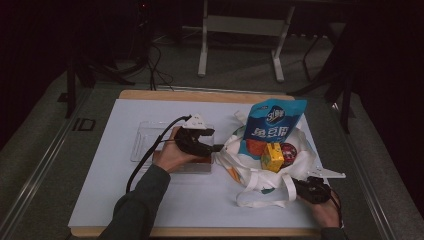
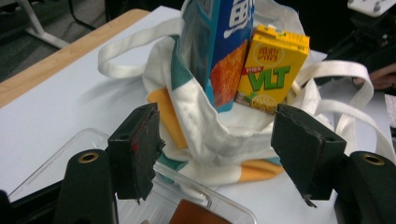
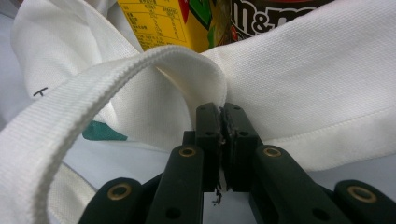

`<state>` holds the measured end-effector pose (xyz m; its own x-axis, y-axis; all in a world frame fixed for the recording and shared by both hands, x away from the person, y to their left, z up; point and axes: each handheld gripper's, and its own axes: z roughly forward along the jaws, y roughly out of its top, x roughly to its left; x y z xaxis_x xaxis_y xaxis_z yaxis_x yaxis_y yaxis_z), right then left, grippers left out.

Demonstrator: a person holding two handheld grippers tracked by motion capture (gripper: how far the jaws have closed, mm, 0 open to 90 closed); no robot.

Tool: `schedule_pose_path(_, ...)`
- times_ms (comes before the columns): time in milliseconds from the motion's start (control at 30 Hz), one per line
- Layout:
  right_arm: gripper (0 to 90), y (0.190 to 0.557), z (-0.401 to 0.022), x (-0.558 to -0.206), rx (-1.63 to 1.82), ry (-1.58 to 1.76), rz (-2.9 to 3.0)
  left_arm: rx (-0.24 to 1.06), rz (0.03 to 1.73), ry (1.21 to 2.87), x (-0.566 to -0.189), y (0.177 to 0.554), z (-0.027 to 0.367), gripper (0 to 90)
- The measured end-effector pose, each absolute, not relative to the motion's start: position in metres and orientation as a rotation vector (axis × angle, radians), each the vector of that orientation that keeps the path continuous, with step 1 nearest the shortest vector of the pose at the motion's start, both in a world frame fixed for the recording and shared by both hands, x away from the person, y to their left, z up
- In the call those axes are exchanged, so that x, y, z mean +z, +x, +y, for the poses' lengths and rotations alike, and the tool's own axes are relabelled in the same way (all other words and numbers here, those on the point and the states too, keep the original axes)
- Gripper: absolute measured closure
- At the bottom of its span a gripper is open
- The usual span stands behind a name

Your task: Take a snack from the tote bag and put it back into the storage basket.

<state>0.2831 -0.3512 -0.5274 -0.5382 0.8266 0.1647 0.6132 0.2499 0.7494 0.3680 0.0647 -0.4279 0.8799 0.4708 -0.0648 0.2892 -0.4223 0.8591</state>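
The white tote bag (image 1: 260, 167) sits right of centre in the high view, holding a blue snack pouch (image 1: 272, 125), a yellow juice carton (image 1: 272, 156) and a dark candy pack (image 1: 289, 151). The right hand-held gripper (image 3: 219, 123) is pressed together on the bag's rim at lower right; it should keep that pinch steady to hold the mouth open. The left hand-held gripper (image 2: 215, 140), jaws spread and empty over the clear tray (image 1: 145, 137), should likely line up squarely on one item before squeezing.

Room dim, surroundings near black; light falls from above onto the white-covered tabletop (image 1: 150, 195), which shows mild glare. Soft shadows beneath the white canvas tote bag (image 1: 260, 170). Close-up gripper views slightly soft, edges stretched.
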Motion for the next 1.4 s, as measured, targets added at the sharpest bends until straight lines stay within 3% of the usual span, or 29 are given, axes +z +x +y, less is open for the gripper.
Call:
schedule_pose_path(567, 85.7, 0.283, -0.352, -0.528, 1.17, 1.34, 2.261, 0.257, 0.536, 2.032, -0.426, 0.367, 0.047, 28.5)
schedule_pose_path(900, 85.7, 0.283, -0.351, -0.527, 1.165, 1.338, 2.261, 0.25, 0.502, 2.019, -0.425, 0.365, 0.035, 41.8)
schedule_pose_path(1400, 85.7, 0.283, -0.351, -0.527, 1.163, 1.336, 2.262, 0.25, 0.462, 2.023, -0.423, 0.361, 0.01, 42.3)
